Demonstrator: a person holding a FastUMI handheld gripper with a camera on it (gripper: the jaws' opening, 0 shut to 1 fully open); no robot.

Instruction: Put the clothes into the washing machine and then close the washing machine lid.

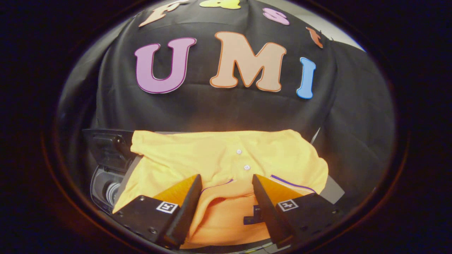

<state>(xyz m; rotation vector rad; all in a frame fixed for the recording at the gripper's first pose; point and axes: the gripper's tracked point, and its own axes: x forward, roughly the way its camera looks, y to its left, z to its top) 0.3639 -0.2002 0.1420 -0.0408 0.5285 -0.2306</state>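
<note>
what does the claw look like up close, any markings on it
The claw has two wedge-shaped fingers that taper forward. Each sits on a blocky base held with small screws. On top of each base is a square white tag with a black fiducial pattern; the second tag is on the other base. No cables visible. The claw is open, with the shirt between and beyond its fingers.

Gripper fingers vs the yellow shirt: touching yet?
Cannot tell. In the gripper view the gripper is open, its fingers straddling the collar of the yellow shirt. The fingers overlap the cloth, but no contact or gap shows plainly.
</note>
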